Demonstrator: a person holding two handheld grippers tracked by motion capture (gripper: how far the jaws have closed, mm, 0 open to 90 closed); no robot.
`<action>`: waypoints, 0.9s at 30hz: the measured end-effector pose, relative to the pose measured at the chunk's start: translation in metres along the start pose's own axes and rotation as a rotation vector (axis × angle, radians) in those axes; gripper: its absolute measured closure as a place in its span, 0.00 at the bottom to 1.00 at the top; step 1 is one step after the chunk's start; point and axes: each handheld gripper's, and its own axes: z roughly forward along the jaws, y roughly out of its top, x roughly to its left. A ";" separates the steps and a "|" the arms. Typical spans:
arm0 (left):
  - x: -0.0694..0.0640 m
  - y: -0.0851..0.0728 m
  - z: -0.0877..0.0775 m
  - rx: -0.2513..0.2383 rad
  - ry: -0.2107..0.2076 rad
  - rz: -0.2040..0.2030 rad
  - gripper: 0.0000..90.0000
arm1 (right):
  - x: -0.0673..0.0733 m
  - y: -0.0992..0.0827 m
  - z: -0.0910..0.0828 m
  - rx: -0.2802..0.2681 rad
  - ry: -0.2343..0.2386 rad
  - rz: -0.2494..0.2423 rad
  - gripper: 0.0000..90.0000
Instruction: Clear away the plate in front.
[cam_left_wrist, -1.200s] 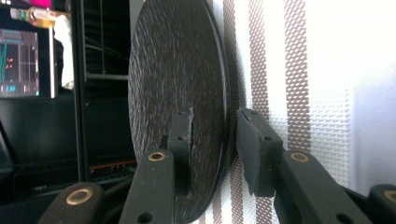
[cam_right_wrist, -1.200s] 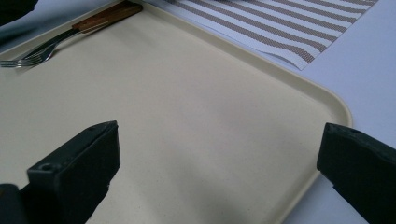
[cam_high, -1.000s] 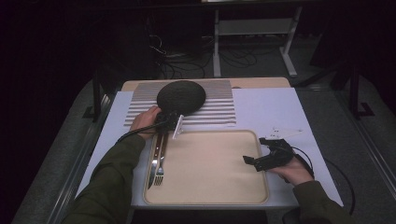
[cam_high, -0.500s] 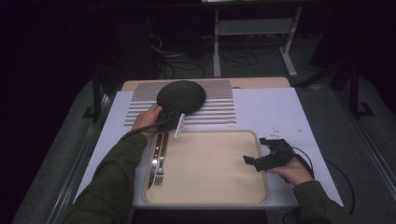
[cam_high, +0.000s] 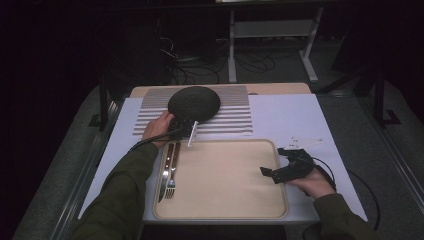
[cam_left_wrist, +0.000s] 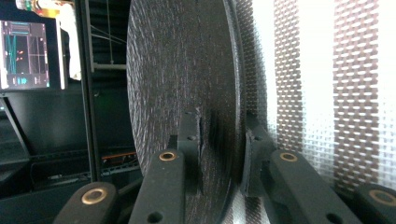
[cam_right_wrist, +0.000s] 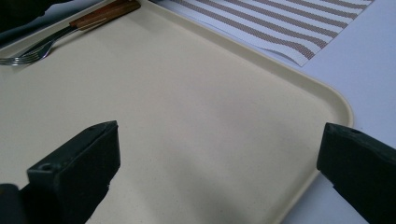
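A dark round plate (cam_high: 194, 102) lies over the striped placemat (cam_high: 230, 115) at the back of the table. My left gripper (cam_high: 186, 125) is shut on the plate's near rim. In the left gripper view the plate (cam_left_wrist: 182, 84) stands edge-on between the pads of my left gripper (cam_left_wrist: 222, 140). Its jaws have just been closing on that rim. My right gripper (cam_high: 273, 161) hangs open over the right side of the beige tray (cam_high: 225, 175), nothing between its jaws. In the right gripper view my right gripper (cam_right_wrist: 219, 154) faces the bare tray (cam_right_wrist: 210, 93).
A fork (cam_high: 171, 172) and a wooden-handled knife (cam_high: 164, 170) lie along the tray's left side; the fork (cam_right_wrist: 28, 53) is seen again at the far corner. A white paper piece (cam_high: 305, 141) lies right of the tray. A monitor (cam_left_wrist: 28, 53) glows beyond the table.
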 end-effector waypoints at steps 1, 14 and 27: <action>0.000 0.000 0.000 -0.002 0.003 0.002 0.84 | 0.000 0.000 0.000 0.000 0.000 0.000 0.00; -0.007 0.003 0.001 0.020 0.050 0.057 0.92 | 0.000 0.000 0.000 0.000 0.001 0.001 0.00; -0.006 0.005 -0.003 0.012 0.079 0.030 0.95 | -0.001 0.000 -0.001 -0.007 0.000 0.002 0.00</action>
